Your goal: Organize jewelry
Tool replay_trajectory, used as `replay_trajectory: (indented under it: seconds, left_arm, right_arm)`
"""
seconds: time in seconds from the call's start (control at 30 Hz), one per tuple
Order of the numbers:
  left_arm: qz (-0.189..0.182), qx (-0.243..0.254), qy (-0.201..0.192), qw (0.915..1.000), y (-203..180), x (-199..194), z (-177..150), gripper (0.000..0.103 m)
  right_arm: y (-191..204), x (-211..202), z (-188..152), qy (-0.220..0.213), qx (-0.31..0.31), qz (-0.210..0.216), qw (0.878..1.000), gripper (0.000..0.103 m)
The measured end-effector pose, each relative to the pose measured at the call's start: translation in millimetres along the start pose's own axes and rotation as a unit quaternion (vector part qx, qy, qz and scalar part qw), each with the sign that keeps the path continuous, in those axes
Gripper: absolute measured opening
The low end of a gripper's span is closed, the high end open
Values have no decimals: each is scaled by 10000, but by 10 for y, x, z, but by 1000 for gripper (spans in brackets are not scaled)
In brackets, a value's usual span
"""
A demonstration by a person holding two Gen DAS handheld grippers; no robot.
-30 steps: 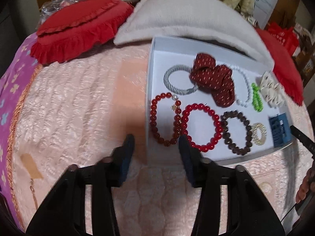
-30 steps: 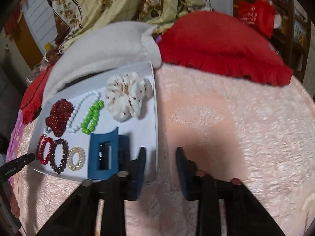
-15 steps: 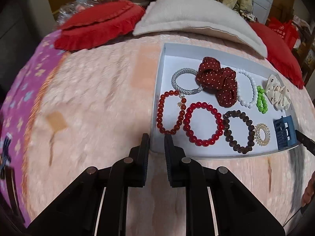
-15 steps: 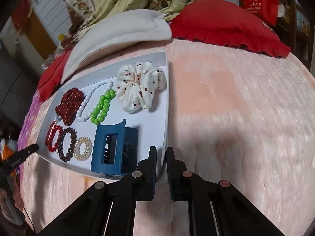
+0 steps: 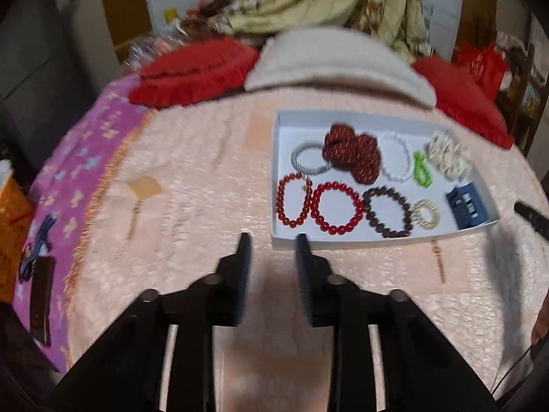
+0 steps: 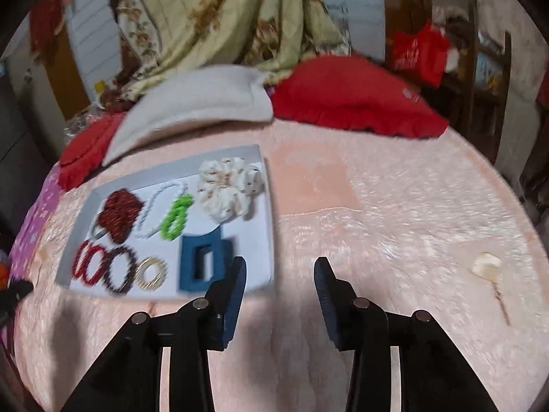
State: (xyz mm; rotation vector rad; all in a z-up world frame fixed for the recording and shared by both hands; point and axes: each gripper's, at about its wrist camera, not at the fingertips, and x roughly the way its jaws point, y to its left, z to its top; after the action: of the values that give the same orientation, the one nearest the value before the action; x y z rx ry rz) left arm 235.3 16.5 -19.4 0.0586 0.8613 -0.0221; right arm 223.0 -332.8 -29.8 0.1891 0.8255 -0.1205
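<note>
**Tray filled, both grippers drawn clear over pink bedspread**

Seen from the left wrist: white tray [image 5: 279,130] lying at about one o'clock on the pink bedspread [image 5: 192,171], bracelets and hair pieces laid out inside in two rows. Along the near row, two red bead bracelets [image 5: 338,211], a dark brown bead bracelet [image 5: 387,214], a small gold coil ring [image 5: 425,213] and a blue claw clip [image 5: 465,206]; along the far row, a silver bangle [image 5: 307,158], a dark red scrunchie [image 5: 353,156], a white bead bracelet [image 5: 396,161], a green bead bracelet [image 5: 422,170] and a cream scrunchie [image 5: 447,154]. Left gripper [image 5: 271,240] poised just short of the tray's near edge, jaws just opened partway, nothing between them. From the right wrist, tray at ten o'clock; right gripper [image 6: 279,264] likewise just opened, spread and empty, its left finger overlapping the tray's near corner in the picture. Judging by the layout, sorting looks close to finished. Best handled now by keeping both pairs of fingers high and off the rim, to avoid nudging the tray or scattering the loose beads
</note>
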Motion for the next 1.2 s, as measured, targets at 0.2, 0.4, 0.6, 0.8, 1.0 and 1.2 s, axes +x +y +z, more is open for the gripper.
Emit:
replay_trajectory:
  seconds: [0.2, 0.4, 0.6, 0.8, 1.0, 1.2]
  left_arm:
    - [336, -65, -827, 9960, -17, -646, -308, 53]
    - [365, -97, -1266, 9912, -53, -1117, -578, 53]
    - [462, -132, -1809, 9823, -80, -1455, -726, 79]
    - [693, -255, -2854, 9556, -83, -1895, -932, 84]
    - [443, -460, -2870, 9558, 30, -2147, -966, 103]
    - [198, -253, -2653, 9636, 15, -2209, -1068, 103]
  right_arm:
    - [369, -487, -433, -242, -209, 269, 9991, 42]
    - [770, -809, -783, -370, -570, 436, 9967, 43]
    - [949, -1014, -975, -470, -760, 450, 9950, 43]
    - [984, -1192, -1087, -561, -783, 408, 9945, 43]
    - [1021, -1387, -1125, -707, -739, 402, 9939, 43]
    - [1173, -1613, -1197, -983, -981, 229, 9900, 58]
